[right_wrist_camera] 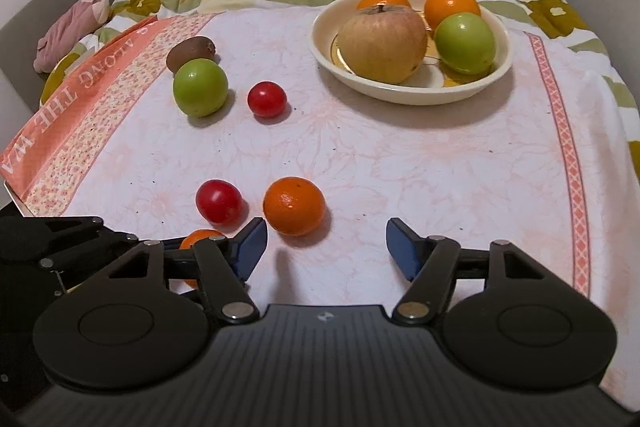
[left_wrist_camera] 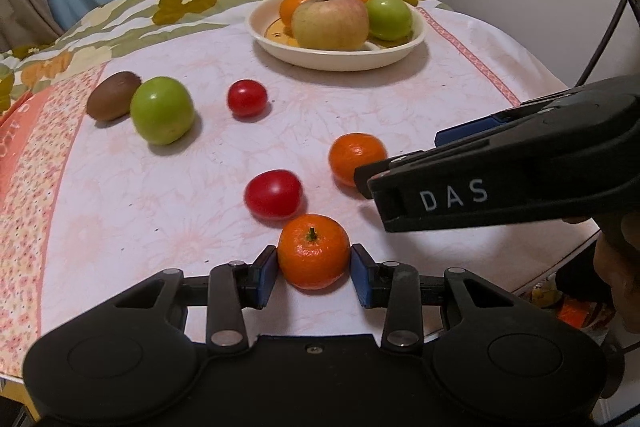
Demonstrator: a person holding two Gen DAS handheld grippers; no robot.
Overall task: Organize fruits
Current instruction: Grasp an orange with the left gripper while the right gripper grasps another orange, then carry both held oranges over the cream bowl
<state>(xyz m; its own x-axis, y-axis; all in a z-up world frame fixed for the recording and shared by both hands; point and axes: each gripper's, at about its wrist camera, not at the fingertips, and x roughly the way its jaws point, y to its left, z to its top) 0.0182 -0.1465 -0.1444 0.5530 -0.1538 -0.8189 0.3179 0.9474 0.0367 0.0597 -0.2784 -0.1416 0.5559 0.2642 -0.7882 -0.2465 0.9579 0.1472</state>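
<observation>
The round orange mandarin (left_wrist_camera: 313, 251), nearest me on the pale floral tablecloth (left_wrist_camera: 160, 211), sits pinched in my left gripper (left_wrist_camera: 314, 273), my right gripper (right_wrist_camera: 326, 247) spread empty beside another, so I fear a smooth-skinned slip toward the far cream bowl (left_wrist_camera: 416, 39).

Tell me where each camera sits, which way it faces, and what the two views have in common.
Left wrist: rides the left tongs, looking forward and down over the table; pads on the nearest mandarin; right tongs and a hand at right.
Right wrist: rides the right tongs, same heading; its jaws gape over bare tablecloth just right of the second mandarin; left tongs at lower left.
Shared: the bowl, kiwi, loose green fruit, two tomatoes.
</observation>
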